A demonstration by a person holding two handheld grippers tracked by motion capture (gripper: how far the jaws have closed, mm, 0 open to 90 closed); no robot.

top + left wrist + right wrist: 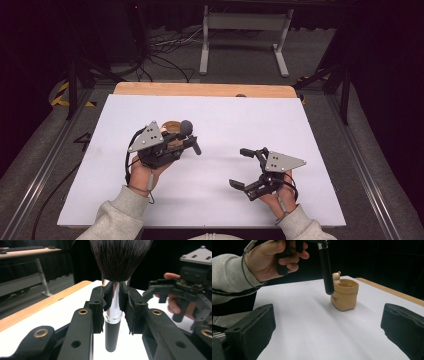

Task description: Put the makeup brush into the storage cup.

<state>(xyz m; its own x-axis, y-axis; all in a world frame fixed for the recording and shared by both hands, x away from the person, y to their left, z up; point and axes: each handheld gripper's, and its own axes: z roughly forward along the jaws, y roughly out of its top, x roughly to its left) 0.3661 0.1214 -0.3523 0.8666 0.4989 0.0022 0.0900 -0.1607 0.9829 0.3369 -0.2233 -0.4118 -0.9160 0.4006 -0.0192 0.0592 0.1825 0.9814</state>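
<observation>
Brush (pixel 113 302): a makeup brush with a thick tuft of dark bristles, black fading to brownish tips, a shiny silver ferrule below it, and a short glossy black handle with a rounded end.
Brush, where: clamped in the left gripper (pixel 186 141), lifted off the table; in the high view it sits at about 9 o'clock from the sheet's middle, with the grey-looking tuft at 12 o'clock of the jaws and the handle slanting toward 4 o'clock.
Brush, orientation: in the left gripper view it stands upright, bristles at 12 o'clock, handle end at 6 o'clock; in the right gripper view the handle (pixel 325 270) hangs down with a slight tilt, its tip just in front of the pouch's rim.
Left gripper jaws: closed on the brush, the black pads pressing the silver ferrule from both sides.
Right gripper (pixel 240 167): jaws spread wide with nothing between them, at about 4 o'clock on the sheet, well apart from the brush.
Pouch (pixel 344 296): a small tan sack-shaped holder with a rolled rim, a faint mark on its front and a tiny pale figure at its back edge; it stands upright on the sheet.
Pouch, where: in the high view its brown rim (pixel 171 125) peeks out at 12 o'clock of the left gripper.
Table (pixel 225 115): white sheet over a wooden top, the wood showing along the far edge.
Hands: each holds its gripper by the grip, grey sleeves entering from 6 o'clock.
</observation>
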